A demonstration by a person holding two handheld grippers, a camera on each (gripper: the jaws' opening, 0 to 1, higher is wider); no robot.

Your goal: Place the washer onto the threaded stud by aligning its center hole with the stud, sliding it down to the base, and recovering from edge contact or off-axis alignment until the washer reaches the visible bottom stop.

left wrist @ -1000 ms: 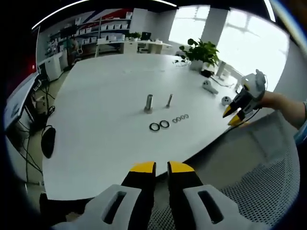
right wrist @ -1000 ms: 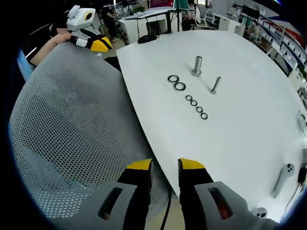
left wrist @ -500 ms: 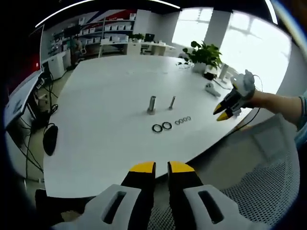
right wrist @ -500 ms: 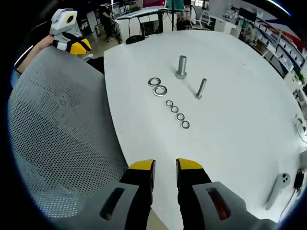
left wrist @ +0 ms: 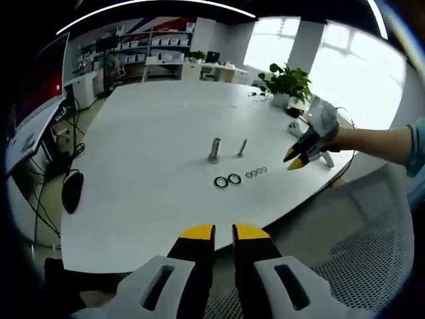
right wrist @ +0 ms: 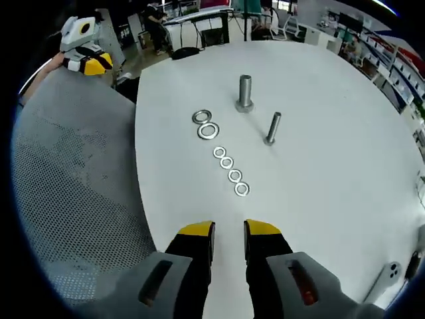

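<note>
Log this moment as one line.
right gripper: open, empty, near small washers | left gripper: open, off table | studs bare

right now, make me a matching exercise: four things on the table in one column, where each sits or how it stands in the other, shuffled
1. thick stud
2. thin stud
3. big washers
4. small washers

a. row of four, nearest the right tool
b. pair lying flat, touching
c. upright, beside the pair
d. upright, beside the row of four

Pairs: 1-c, 2-d, 3-b, 4-a
</note>
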